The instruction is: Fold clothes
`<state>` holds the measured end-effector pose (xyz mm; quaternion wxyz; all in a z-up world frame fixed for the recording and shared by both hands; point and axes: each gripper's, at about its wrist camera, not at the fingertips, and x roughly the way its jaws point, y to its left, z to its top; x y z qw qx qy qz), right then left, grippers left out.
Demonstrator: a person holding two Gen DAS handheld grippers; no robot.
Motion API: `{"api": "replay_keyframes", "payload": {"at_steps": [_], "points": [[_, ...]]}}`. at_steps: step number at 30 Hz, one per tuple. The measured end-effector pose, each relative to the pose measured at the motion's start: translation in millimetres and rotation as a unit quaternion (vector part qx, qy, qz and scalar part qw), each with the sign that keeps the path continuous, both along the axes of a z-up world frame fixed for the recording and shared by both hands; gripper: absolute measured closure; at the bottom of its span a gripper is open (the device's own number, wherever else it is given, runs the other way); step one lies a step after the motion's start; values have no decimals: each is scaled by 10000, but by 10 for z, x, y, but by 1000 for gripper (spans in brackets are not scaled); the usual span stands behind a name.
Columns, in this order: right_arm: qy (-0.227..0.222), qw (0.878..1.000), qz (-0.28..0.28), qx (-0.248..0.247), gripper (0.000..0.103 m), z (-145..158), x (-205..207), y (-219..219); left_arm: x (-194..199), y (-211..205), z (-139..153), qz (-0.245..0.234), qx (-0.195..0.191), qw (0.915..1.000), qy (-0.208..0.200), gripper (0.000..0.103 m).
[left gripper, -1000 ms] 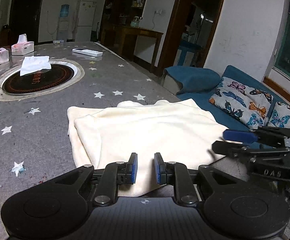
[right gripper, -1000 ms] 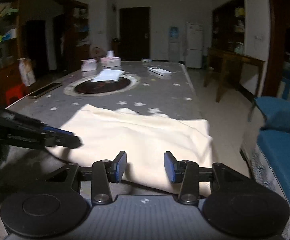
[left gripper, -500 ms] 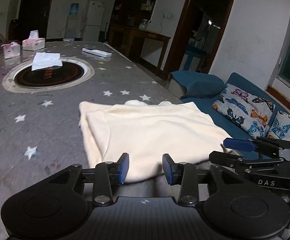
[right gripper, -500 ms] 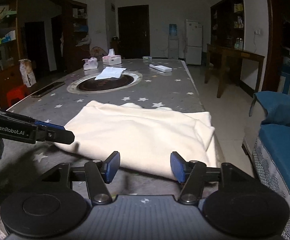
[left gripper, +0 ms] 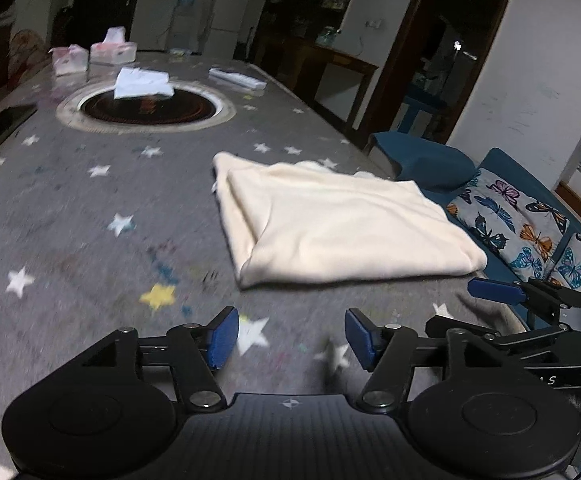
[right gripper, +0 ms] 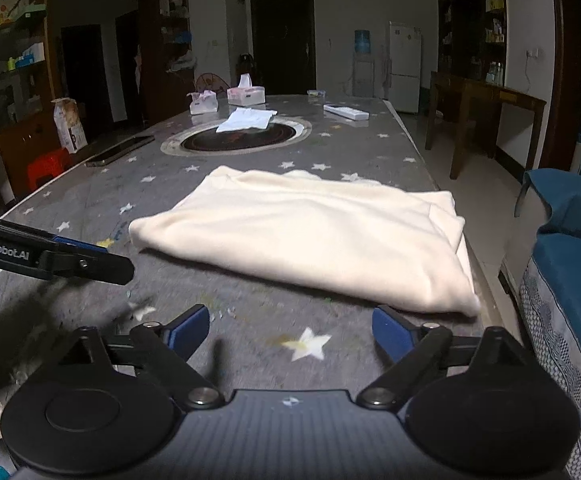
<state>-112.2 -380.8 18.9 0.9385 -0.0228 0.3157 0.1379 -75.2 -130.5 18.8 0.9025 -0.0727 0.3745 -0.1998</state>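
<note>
A cream garment (left gripper: 342, 222) lies folded flat on the grey star-patterned table (left gripper: 70, 216), near its right edge; it also shows in the right wrist view (right gripper: 310, 236). My left gripper (left gripper: 290, 338) is open and empty, held back from the garment's near edge. My right gripper (right gripper: 290, 330) is open wide and empty, also short of the garment. The right gripper (left gripper: 530, 300) shows at the right of the left wrist view, and the left gripper (right gripper: 50, 254) at the left of the right wrist view.
A round hotplate inset (right gripper: 236, 140) with a white cloth (right gripper: 248, 118) on it sits mid-table. Tissue boxes (right gripper: 246, 94), a remote (right gripper: 344, 111) and a phone (right gripper: 118, 151) lie farther back. A blue sofa with butterfly cushions (left gripper: 530, 224) is to the right.
Both grippers have opened wider and pulled back off the garment toward the table's near end. The garment lies still, folded.
</note>
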Motion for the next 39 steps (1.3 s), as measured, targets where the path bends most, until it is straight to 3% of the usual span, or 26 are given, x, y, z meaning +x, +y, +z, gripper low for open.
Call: {"api": "replay_keyframes", "payload": {"at_steps": [8,16,25,39], "points": [[34,10000,-66,-52,0,-6,-74,48,-146,22,-7,22,99,9999,34,28],[212,9996,-115,113,0,-56,-76,47,-227,-4,-2,62,292,9995,57,12],[317,9990,-192,231,0,-97,-97,24,-267,-51,-15,93,463,9988,97,1],[360,9991,-174,-155,0,-116,-120,134,-309,-65,-21,133,585,9981,100,0]]}}
